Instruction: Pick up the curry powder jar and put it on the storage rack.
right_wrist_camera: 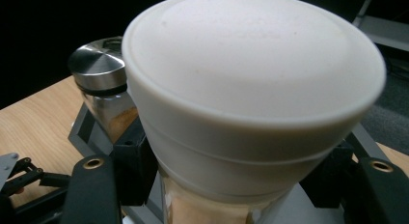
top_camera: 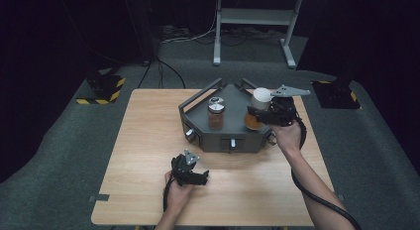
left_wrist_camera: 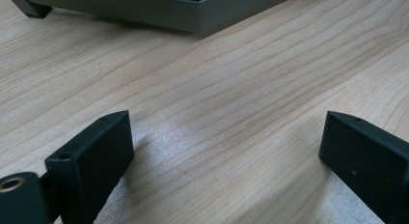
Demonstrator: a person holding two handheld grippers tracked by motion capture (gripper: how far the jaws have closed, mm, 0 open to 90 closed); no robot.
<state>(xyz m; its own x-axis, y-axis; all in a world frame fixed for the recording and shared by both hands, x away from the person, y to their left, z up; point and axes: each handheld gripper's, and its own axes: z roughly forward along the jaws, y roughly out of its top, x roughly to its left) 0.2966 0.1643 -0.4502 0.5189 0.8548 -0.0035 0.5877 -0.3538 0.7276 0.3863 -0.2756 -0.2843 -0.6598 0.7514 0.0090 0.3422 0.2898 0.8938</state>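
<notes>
Light is shining down on the table point(top_camera: 148, 155), while the room around it is staying dark. The white lid point(right_wrist_camera: 251, 89) is looking big and a bit blurry up close.

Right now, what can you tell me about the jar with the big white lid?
The white-lidded jar is a clear glass jar with orange-brown powder inside and a smooth, round, matte white lid that flares wider at the top. It stands roughly upright at the right side of the grey tray. The right gripper is shut on it, its black jaws pressing just below the lid.
</notes>
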